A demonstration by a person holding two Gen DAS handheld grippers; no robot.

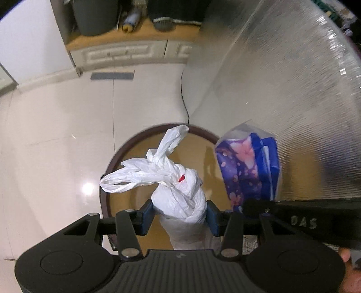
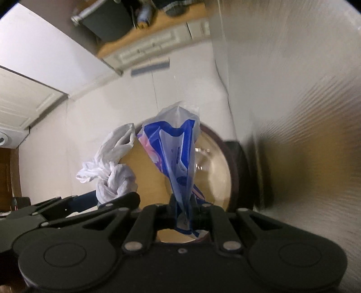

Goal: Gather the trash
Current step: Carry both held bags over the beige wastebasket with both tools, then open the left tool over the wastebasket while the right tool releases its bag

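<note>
My left gripper (image 1: 179, 214) points steeply down and is shut on a knotted white plastic bag (image 1: 178, 191), its blue pads pressing both sides below the knot. The bag's loose handles stick out up and to the left. Just right of it hangs a blue and purple flowered plastic package (image 1: 246, 166). My right gripper (image 2: 183, 211) is shut on the pinched end of that package (image 2: 178, 157). In the right wrist view the white bag (image 2: 112, 180) shows to the left. Both items hang over a round tan surface with a dark brown rim (image 1: 126, 144).
A large translucent ribbed sheet (image 1: 282, 90) fills the right side, close to the package. Pale tiled floor (image 1: 56, 135) surrounds the round surface. A black cable (image 1: 182, 97) runs down to its rim. At the back stands a low cabinet with a dark bin (image 1: 97, 18).
</note>
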